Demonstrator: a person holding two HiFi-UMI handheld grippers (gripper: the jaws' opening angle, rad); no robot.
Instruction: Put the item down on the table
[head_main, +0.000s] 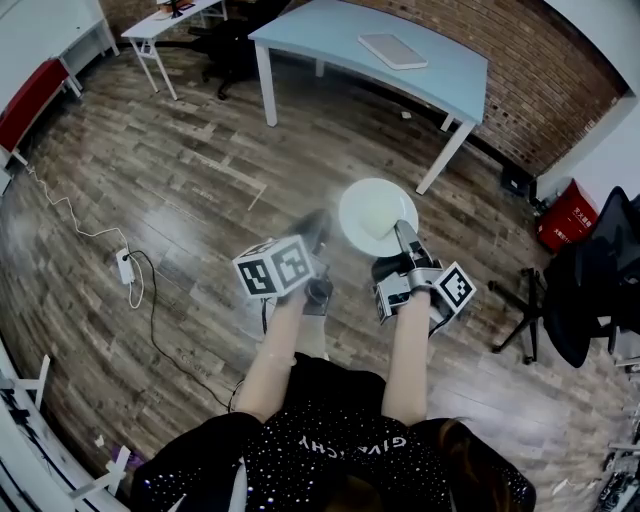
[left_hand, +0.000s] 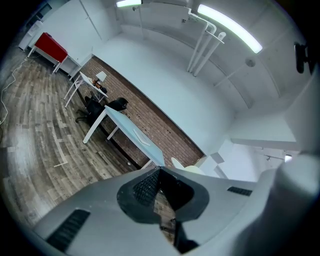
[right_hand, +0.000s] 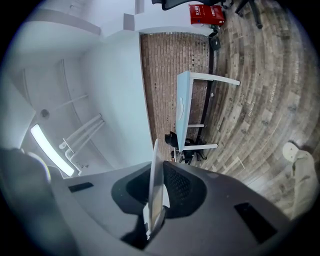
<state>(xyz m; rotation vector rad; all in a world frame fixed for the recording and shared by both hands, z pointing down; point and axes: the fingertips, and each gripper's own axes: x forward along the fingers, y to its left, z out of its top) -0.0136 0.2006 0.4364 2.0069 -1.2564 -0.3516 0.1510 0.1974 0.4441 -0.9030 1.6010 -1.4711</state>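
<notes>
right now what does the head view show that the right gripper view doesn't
Only the head view: the plate's round white face, the left gripper and right gripper on the person's arms, and a power strip on the floor. Only the right gripper view: the plate edge-on, clamped between its jaws, and a ceiling light. Both: the light blue table, brick wall and wood floor.

Light-blue table (head_main: 440, 75) on wood floor (head_main: 200, 170); flat white pad (head_main: 392, 50) lying on top.
</notes>
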